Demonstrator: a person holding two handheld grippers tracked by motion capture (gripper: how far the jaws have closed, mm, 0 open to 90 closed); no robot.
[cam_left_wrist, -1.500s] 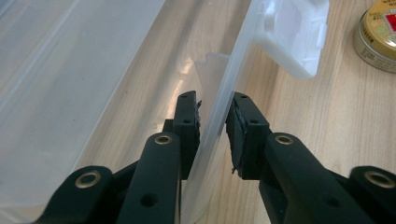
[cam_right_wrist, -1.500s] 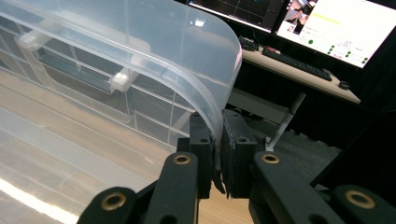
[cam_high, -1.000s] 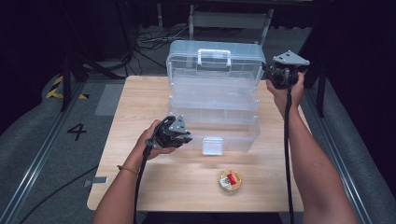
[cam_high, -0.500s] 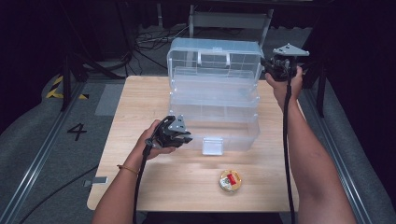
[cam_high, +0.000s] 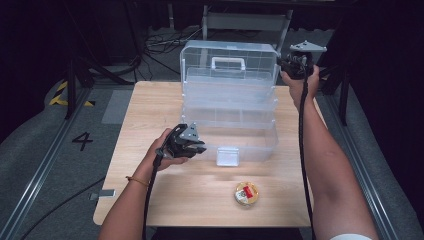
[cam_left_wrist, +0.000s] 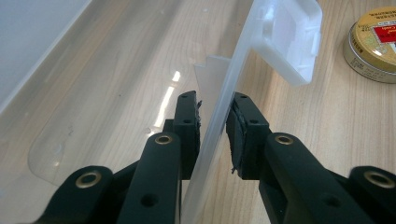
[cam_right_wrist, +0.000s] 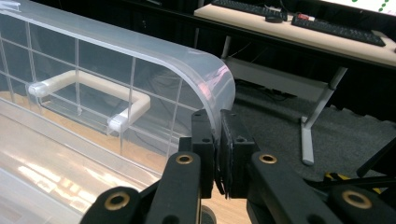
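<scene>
Clear plastic toolbox (cam_high: 230, 107) at the middle of the wooden table (cam_high: 150, 107), toward the far side, opened up. Lid (cam_high: 229, 62) raised at the far side, white handle (cam_high: 228, 63) on its face. Tiered trays stepped down toward the near side. Bottom tray (cam_high: 250, 142) nearest, with a white latch (cam_high: 228, 156) hanging on its near wall.

Left gripper (cam_high: 196, 145) at the near left corner of the bottom tray, held in the left hand (cam_high: 162, 152). Jaws either side of the tray's near wall (cam_left_wrist: 219, 116), one inside, one outside, closed on the thin plastic; right pad touching, left pad just at the wall. Latch (cam_left_wrist: 287, 42) farther along the same wall in the left gripper view.

Right gripper (cam_high: 286, 64) at the far right, raised, held in the right hand (cam_high: 299, 80). Jaws brought together on the right edge of the lid (cam_right_wrist: 205, 79), pinching the curved rim between the pads (cam_right_wrist: 227, 140). Handle (cam_right_wrist: 88, 95) seen through the ribbed lid in the right gripper view.

Small round tin (cam_high: 247, 194), gold with a red label, on the table near the front edge, right of centre, well apart from the toolbox. Same tin (cam_left_wrist: 373, 44) at the right edge of the left gripper view, beyond the latch.

Black cable from each gripper trailing back along the forearm. Grey floor with a painted numeral at the left of the table.
</scene>
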